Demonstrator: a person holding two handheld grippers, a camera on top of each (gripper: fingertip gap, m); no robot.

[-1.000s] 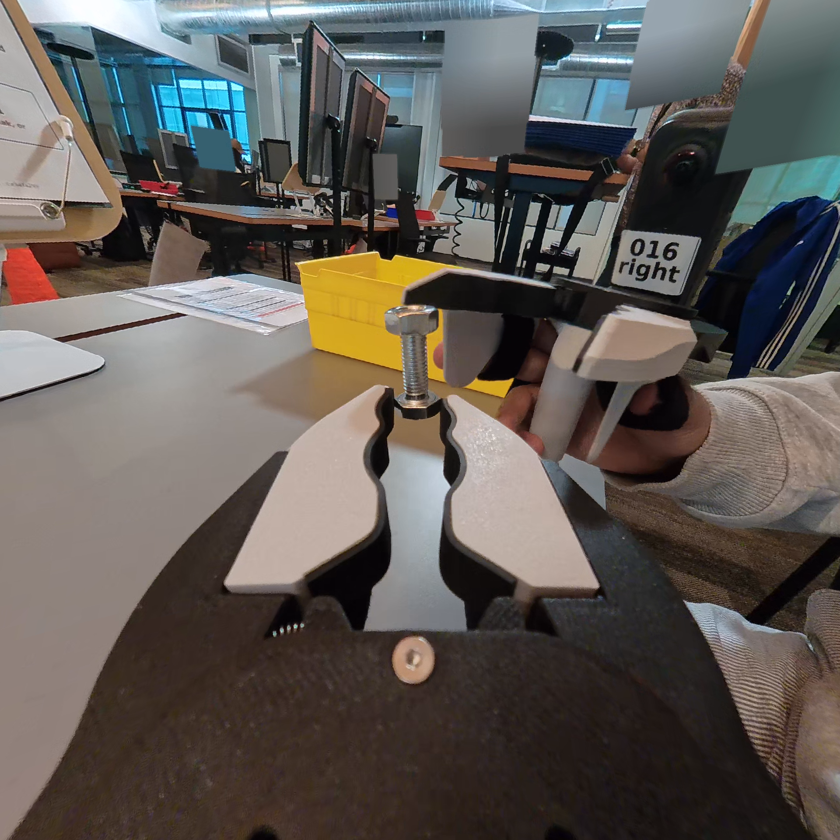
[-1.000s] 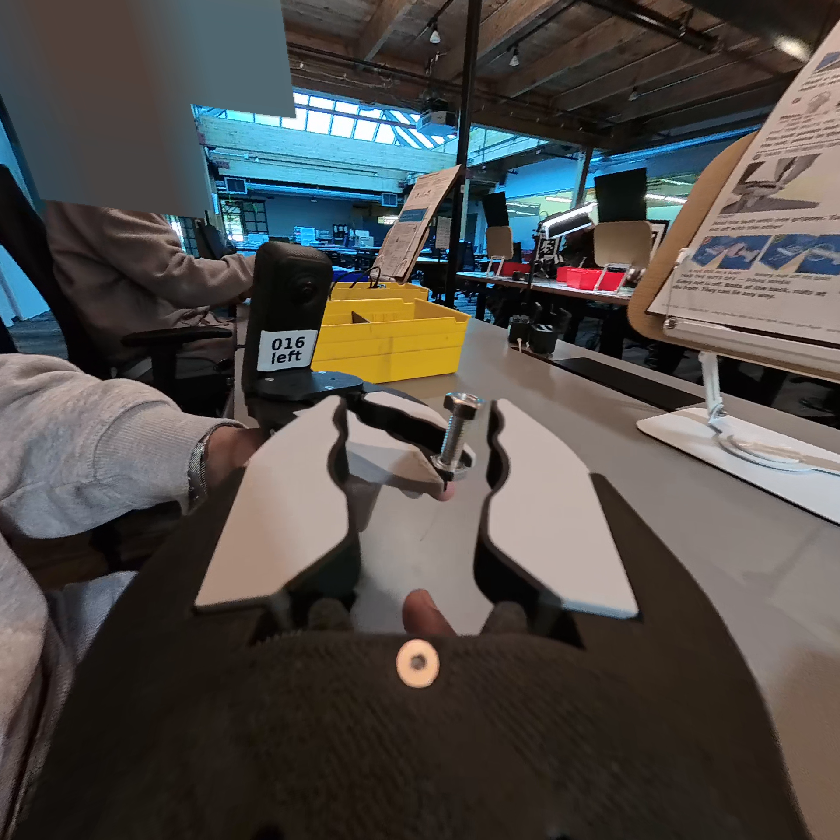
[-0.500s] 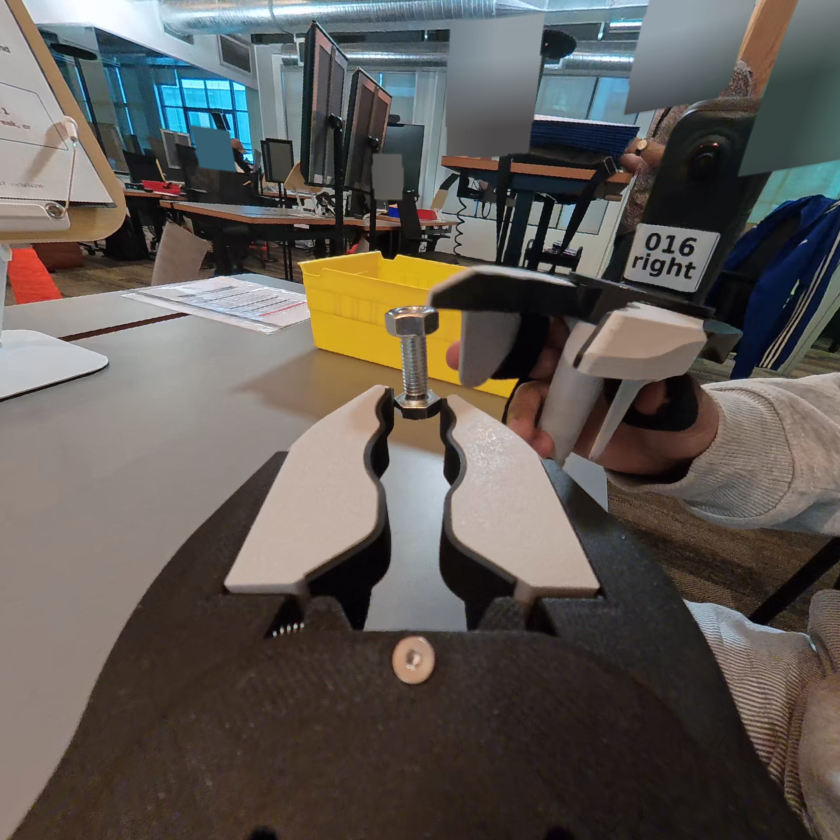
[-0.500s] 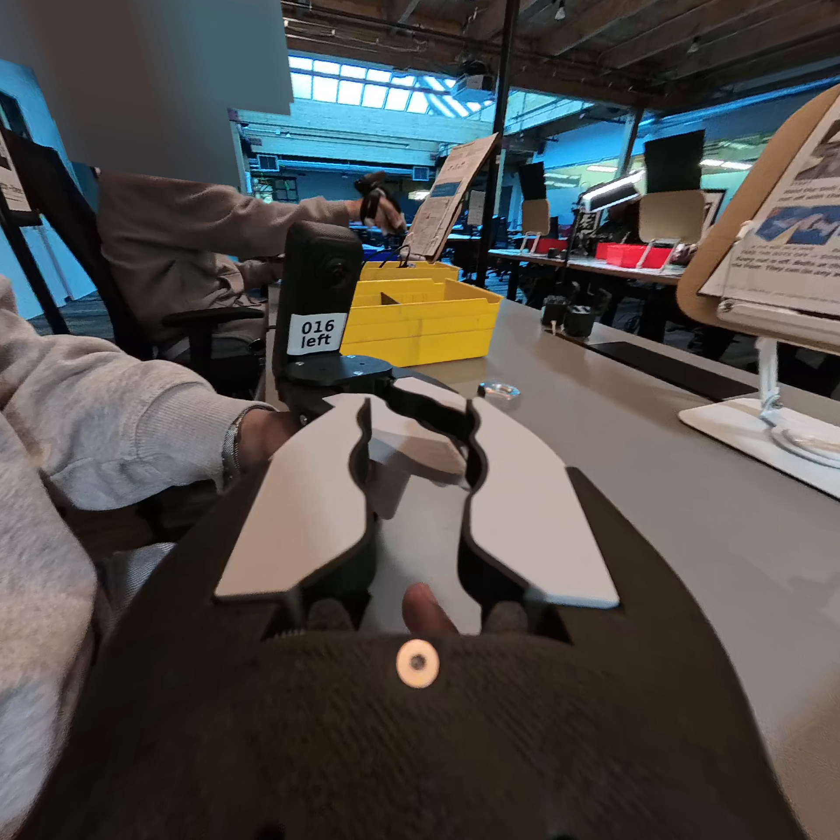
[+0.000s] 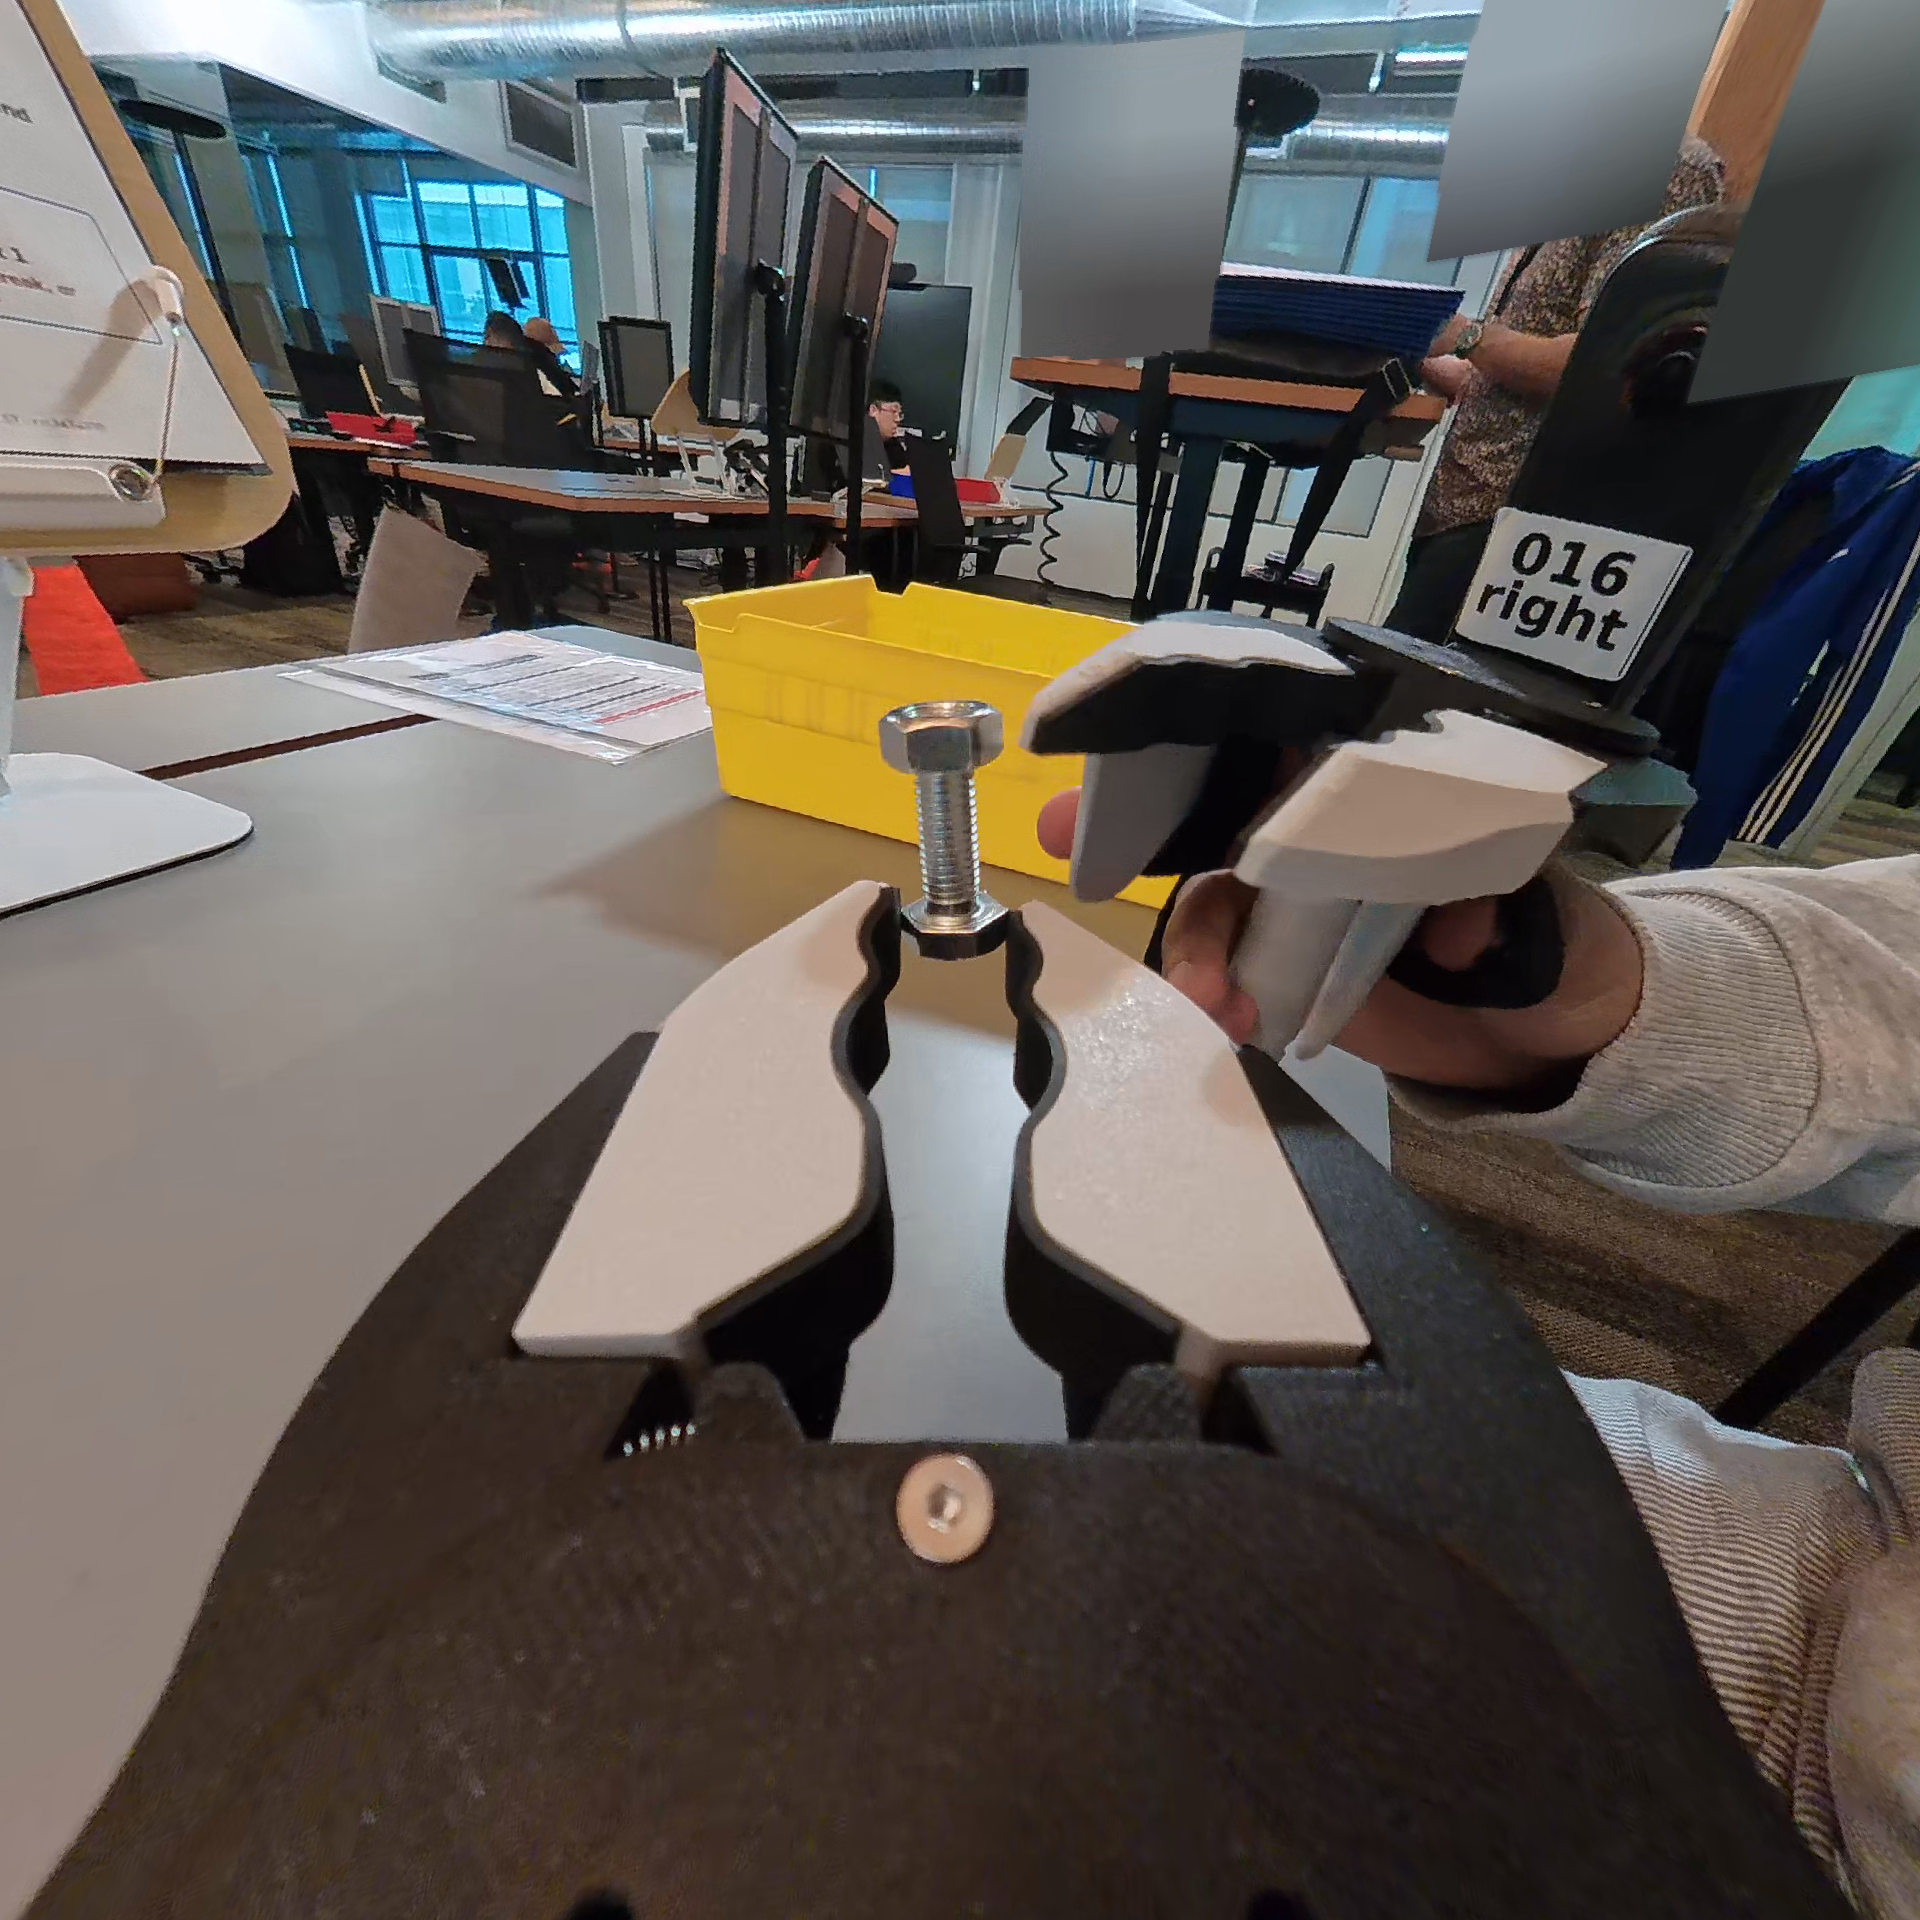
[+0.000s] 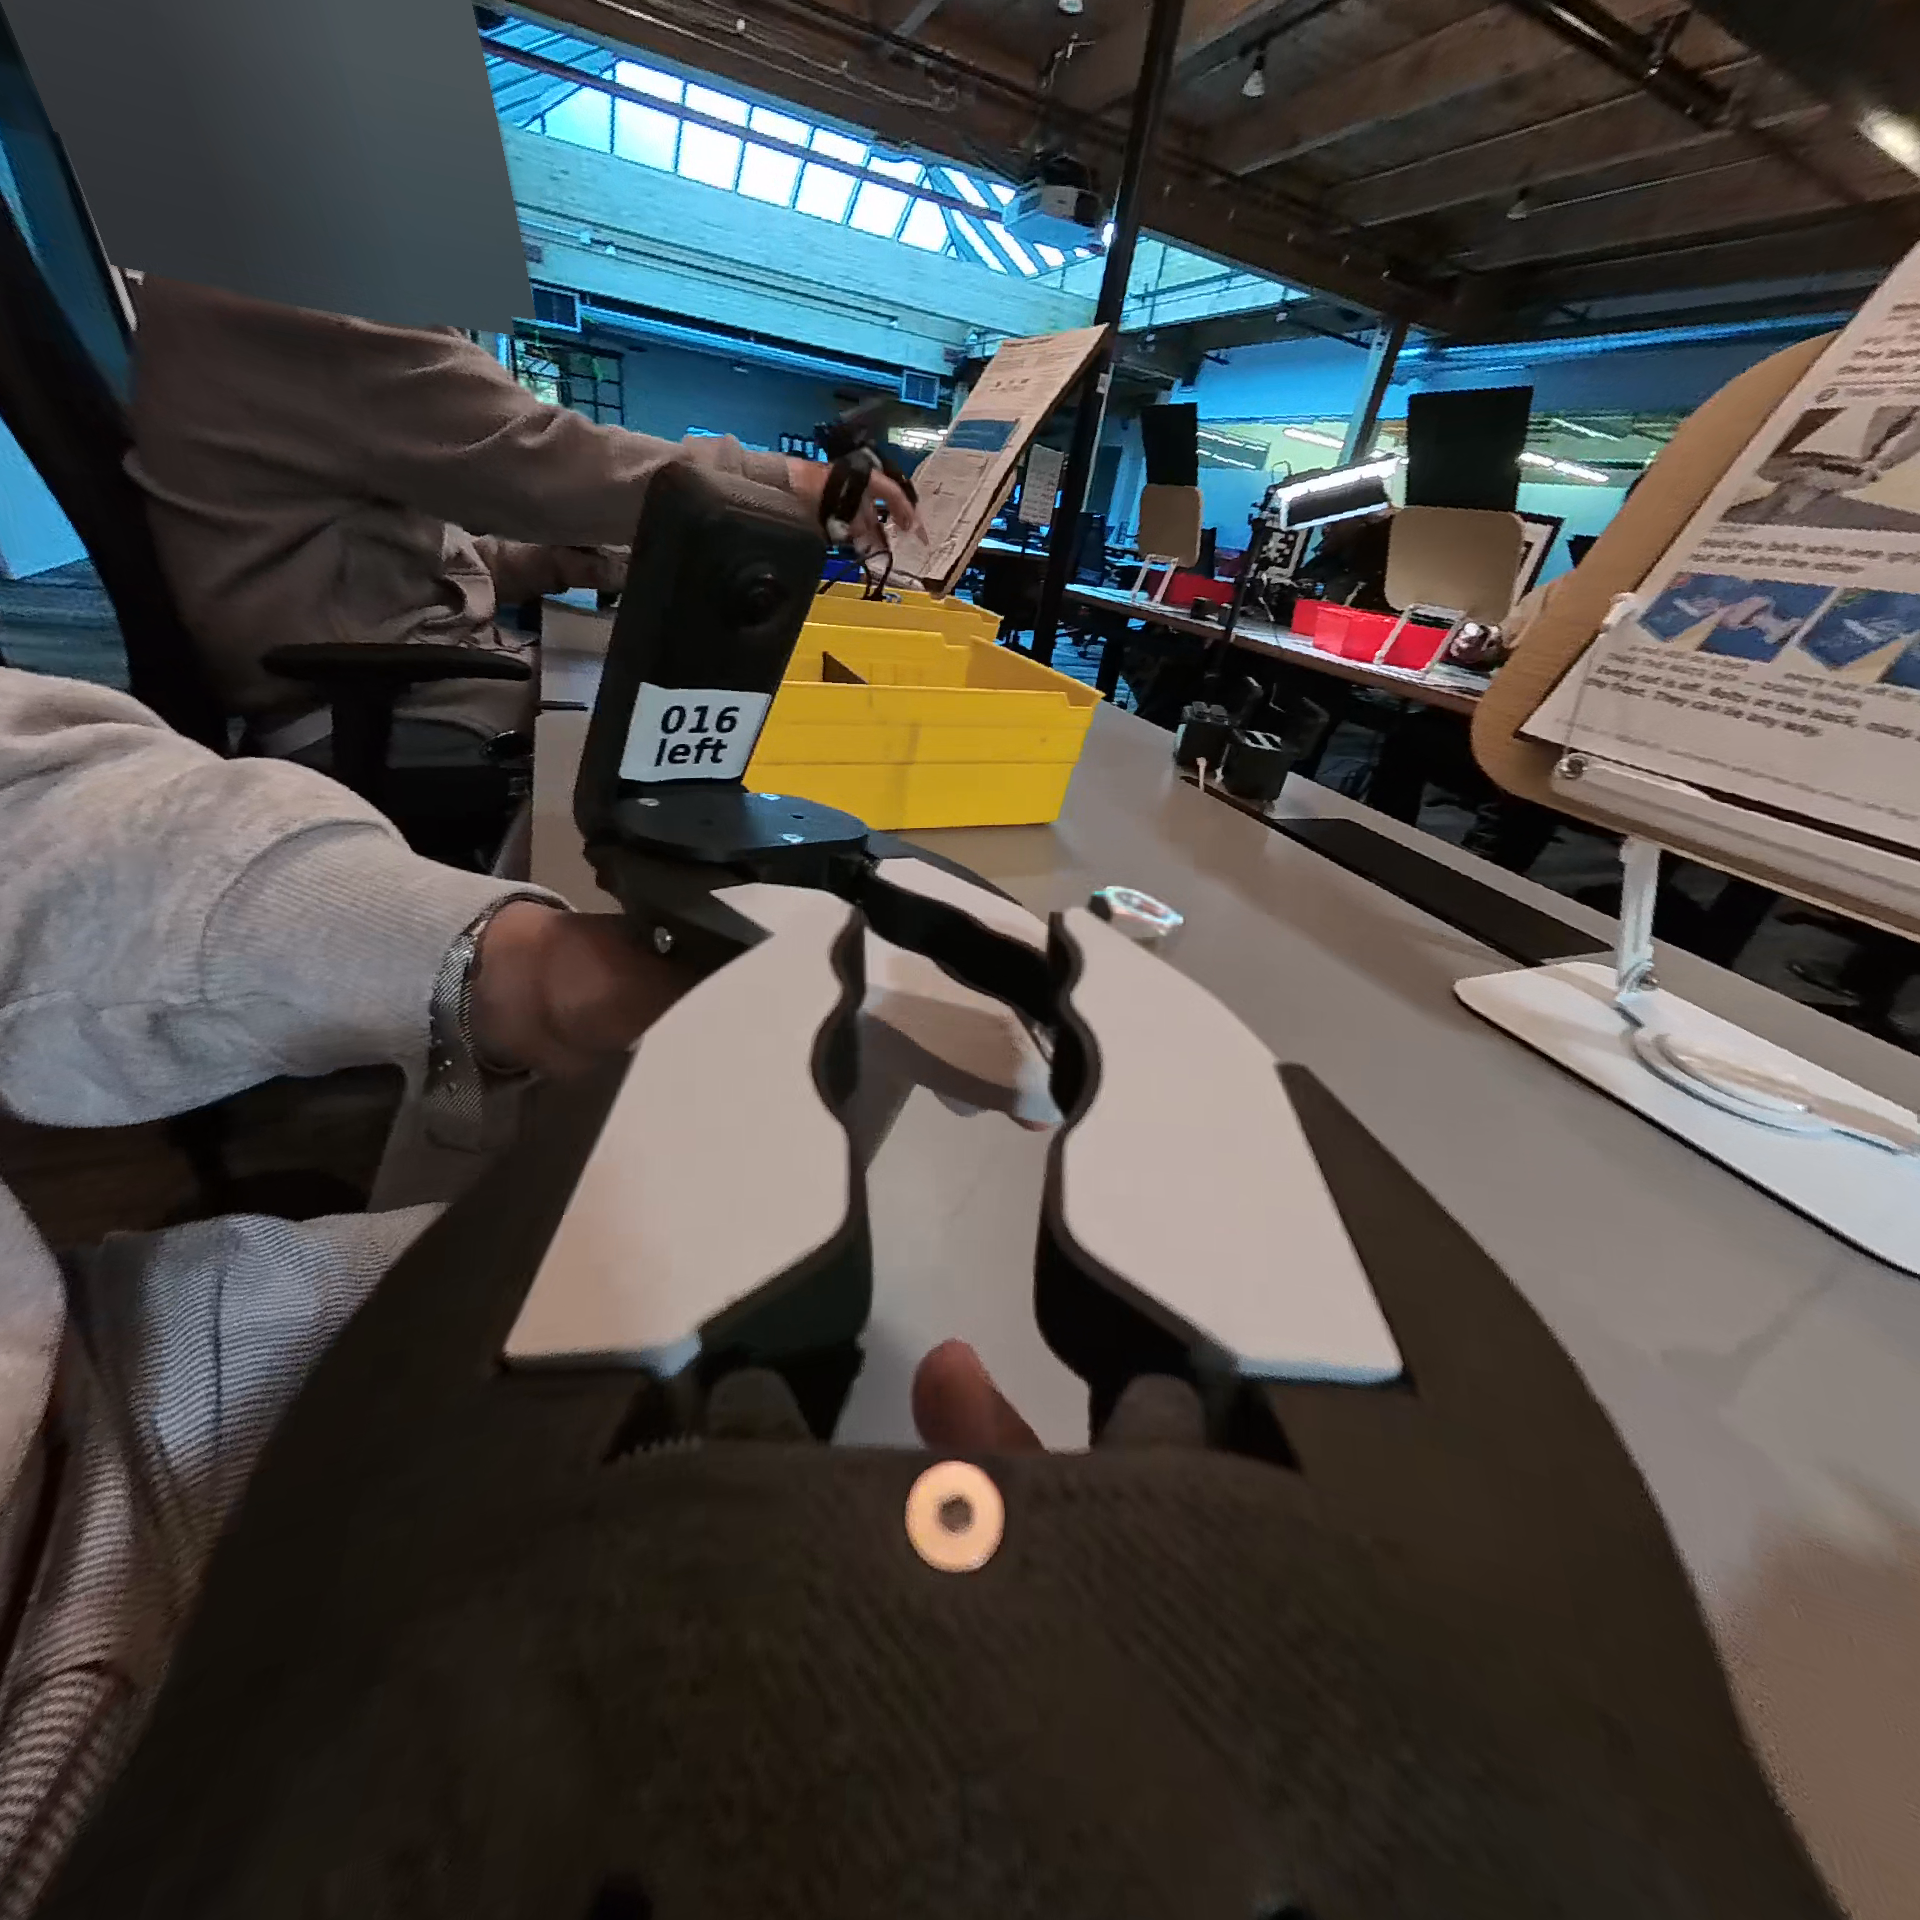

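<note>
A: Where is the hex bolt (image 5: 940, 800) relative to the left gripper (image 5: 951, 920)?

B: Right at its tips. The left gripper's jaws are closed down to a narrow gap on the nut (image 5: 953, 923) threaded onto the bolt's lower end, and the bolt stands upright, long axis vertical, head on top, above the grey table (image 5: 312, 987).

A: And the right gripper (image 5: 1164, 769)?

B: Just beside the bolt head, on the side away from the white stand base (image 5: 94, 831), not touching. Its jaws stand apart and hold nothing. It is the free one nearest the head.

A: What does each view add?

B: The left wrist view shows bolt, nut and the yellow bin (image 5: 883, 686) behind them. The right wrist view looks lower: the right gripper (image 6: 956, 940) frames the left gripper (image 6: 1023, 1070) there, the bolt is out of sight, and a loose nut (image 6: 1135, 914) lies on the table beyond.
</note>
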